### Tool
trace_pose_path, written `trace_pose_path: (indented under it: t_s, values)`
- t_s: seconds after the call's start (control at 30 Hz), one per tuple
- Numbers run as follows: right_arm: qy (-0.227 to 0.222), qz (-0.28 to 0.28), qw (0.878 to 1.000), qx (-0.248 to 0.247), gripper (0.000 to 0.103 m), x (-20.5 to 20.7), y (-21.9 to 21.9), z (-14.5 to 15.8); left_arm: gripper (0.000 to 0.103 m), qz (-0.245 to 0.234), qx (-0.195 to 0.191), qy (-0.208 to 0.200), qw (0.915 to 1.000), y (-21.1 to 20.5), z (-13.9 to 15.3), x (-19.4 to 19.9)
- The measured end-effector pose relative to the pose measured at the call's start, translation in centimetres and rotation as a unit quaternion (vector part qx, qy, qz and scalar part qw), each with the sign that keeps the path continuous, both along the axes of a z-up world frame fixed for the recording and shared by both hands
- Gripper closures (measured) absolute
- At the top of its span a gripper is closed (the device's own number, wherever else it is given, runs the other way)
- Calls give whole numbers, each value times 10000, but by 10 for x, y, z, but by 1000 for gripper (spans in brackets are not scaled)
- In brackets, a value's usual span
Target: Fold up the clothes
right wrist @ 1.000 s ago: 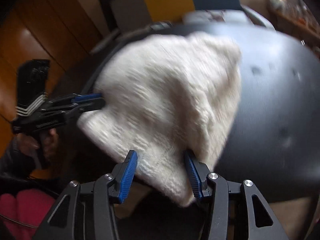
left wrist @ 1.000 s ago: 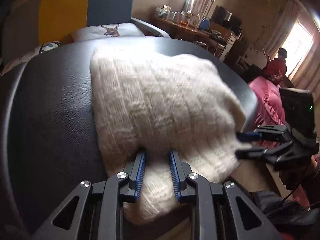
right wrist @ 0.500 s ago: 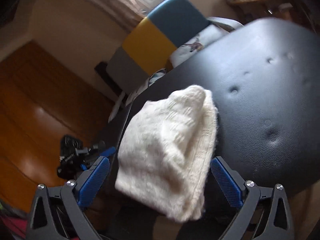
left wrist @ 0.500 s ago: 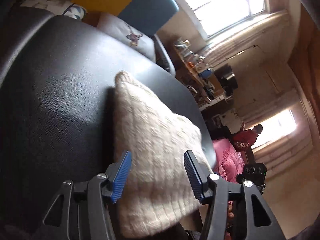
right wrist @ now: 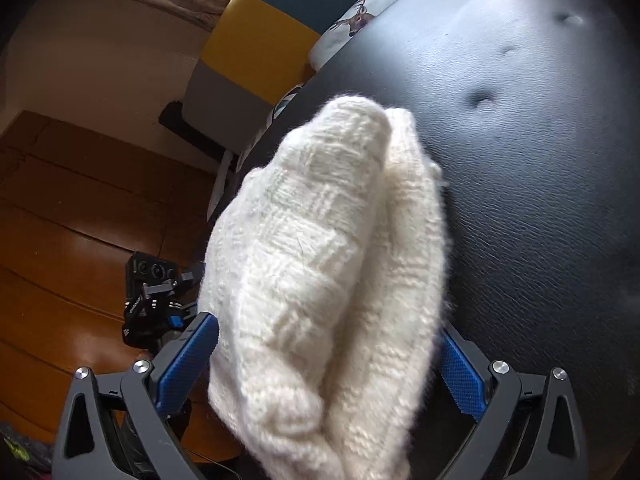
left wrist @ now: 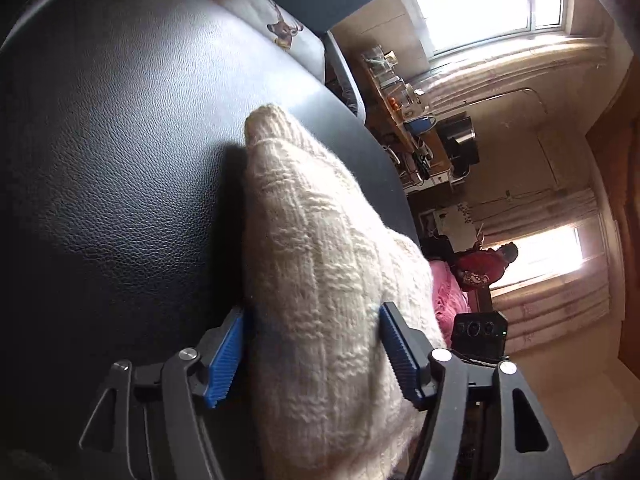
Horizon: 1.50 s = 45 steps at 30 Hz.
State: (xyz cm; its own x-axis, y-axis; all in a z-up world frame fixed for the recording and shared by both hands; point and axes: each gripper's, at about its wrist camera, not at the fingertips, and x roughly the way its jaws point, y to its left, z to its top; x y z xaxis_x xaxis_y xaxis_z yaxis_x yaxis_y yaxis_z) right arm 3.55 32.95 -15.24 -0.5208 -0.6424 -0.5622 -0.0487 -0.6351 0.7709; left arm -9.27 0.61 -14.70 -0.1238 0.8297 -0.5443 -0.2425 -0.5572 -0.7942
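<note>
No readable text in the left wrist view. In the right wrist view, the left gripper's (right wrist: 188, 312) black body carries small white lettering beside a white stripe mark, too small and blurred to read. Deer print on the cushion (right wrist: 356, 16) is a picture only, no words. No numbers, labels or signs legible anywhere else.

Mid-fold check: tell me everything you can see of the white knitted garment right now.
The white knitted garment is cream, fuzzy, chunky wool with a basket-weave pattern. It lies folded in at least two layers, a bulky bundle on the black leather surface, its near end overhanging the edge. The left gripper and right gripper straddle it, jaws open; whether the pads touch it is unclear.
</note>
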Motion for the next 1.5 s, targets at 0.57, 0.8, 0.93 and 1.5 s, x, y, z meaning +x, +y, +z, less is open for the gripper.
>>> trace_pose_path:
  t_s: [0.57,0.8,0.93,1.5]
  values:
    - [232,217,9944,1007,42,13,-28,-1,56,-115,-2126,1748,9613,69,50,65]
    - [353,265,9910,1266,31,13,-48,-1,57,-19,-2548,2036,9453,87,61,74]
    - [656,607,9833,1588,5,11,-62,-1,57,80,-2407,1950,9508,73,56,76]
    - [1058,210,9512,2892,52,40,-86,19,60,-6,-1644,1931,9673,76,66,75]
